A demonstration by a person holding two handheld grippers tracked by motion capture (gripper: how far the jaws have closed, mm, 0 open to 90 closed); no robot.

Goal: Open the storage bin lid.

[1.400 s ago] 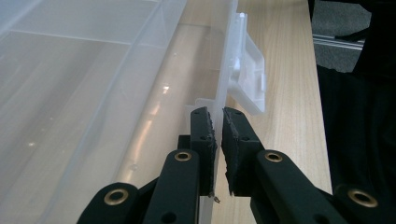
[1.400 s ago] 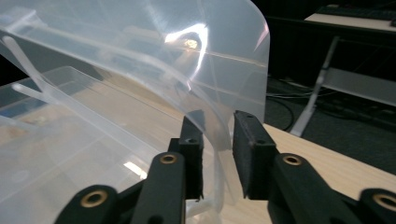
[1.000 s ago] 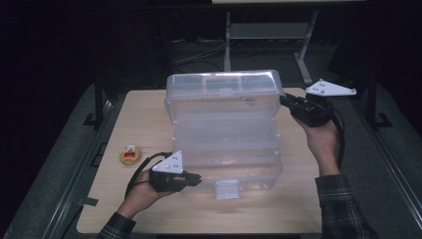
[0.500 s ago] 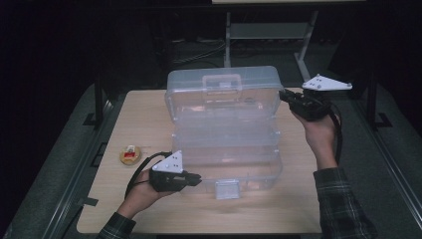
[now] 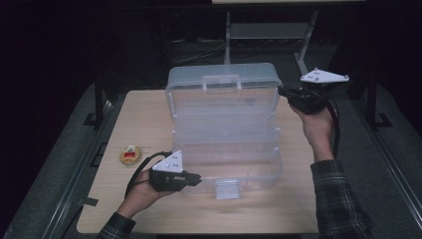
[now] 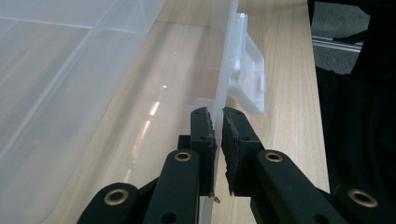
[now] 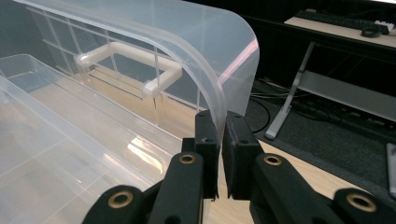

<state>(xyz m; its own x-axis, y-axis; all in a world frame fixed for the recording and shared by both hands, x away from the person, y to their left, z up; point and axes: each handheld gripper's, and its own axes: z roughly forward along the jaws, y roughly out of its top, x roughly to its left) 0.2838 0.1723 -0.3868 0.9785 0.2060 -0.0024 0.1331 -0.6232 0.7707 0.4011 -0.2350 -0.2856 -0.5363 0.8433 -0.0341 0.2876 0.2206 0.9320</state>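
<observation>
Lid (image 5: 224, 87) has swung higher, now standing nearly upright.
Right gripper (image 7: 219, 135) fingers pinch the lid's edge; left gripper (image 6: 218, 133) fingers pinch the clear box (image 5: 226, 159) front wall on the tabletop (image 5: 144, 114).

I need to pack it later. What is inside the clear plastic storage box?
The clear plastic storage box holds nothing visible; wooden table shows through its bottom. Compartments behind the raised lid are hazy.

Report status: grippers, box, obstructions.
Left hand-held gripper shut on box front wall. Right hand-held gripper shut on lid rim, lid raised. Nothing obstructing.
</observation>
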